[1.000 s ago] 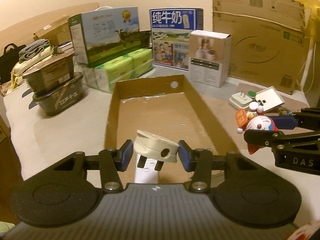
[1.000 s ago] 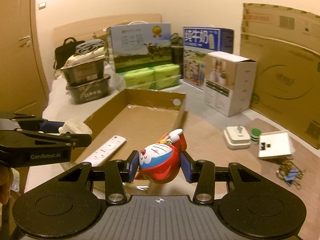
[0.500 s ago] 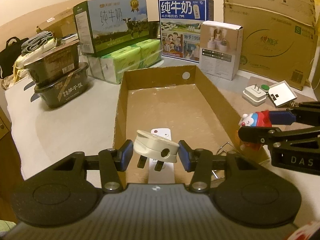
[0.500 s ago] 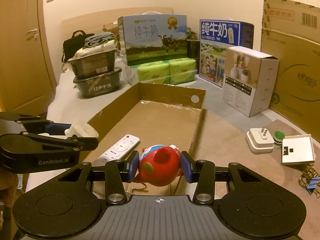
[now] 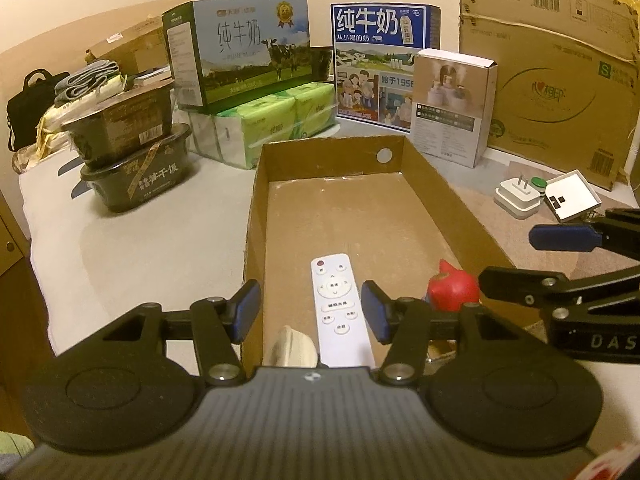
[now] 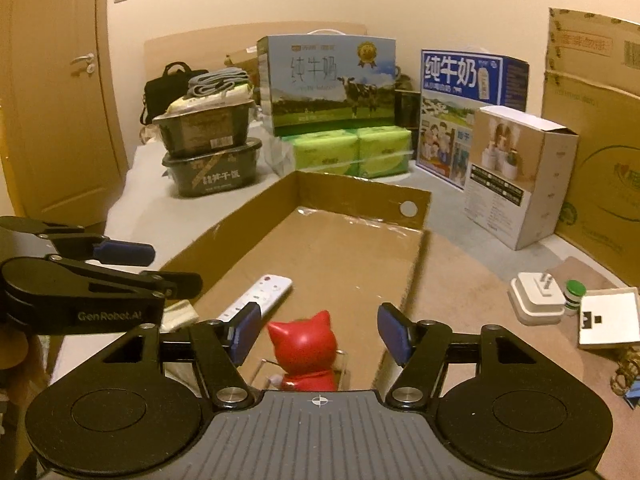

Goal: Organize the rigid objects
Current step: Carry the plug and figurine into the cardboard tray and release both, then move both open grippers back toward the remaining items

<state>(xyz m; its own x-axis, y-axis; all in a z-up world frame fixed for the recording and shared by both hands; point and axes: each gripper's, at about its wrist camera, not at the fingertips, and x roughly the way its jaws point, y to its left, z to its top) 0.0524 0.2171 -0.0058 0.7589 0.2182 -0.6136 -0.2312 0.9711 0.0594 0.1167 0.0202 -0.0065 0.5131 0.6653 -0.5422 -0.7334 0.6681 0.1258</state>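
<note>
A shallow cardboard tray (image 5: 256, 216) (image 6: 236, 220) lies on the bed. In it lie a white remote (image 5: 338, 308) (image 6: 256, 296), a cream plug adapter (image 5: 290, 348) (image 6: 180, 314) and a red toy figure (image 5: 452, 290) (image 6: 304, 348). My left gripper (image 5: 310, 312) is open and empty above the tray's near end, over the remote and adapter. My right gripper (image 6: 318, 334) is open and empty, with the red toy standing free between its fingers.
A white charger (image 5: 518, 196) (image 6: 536, 298), a small green-capped bottle (image 6: 574, 296), a white square box (image 5: 572, 196) (image 6: 608, 318) and binder clips (image 6: 624, 376) lie right of the tray. Milk cartons (image 5: 244, 52), tissue packs, food tubs (image 5: 132, 164) and cardboard boxes stand behind.
Both grippers opened. The left one dropped the cream adapter into the tray beside the remote. The right one lowered the red toy into the tray and let it go.
</note>
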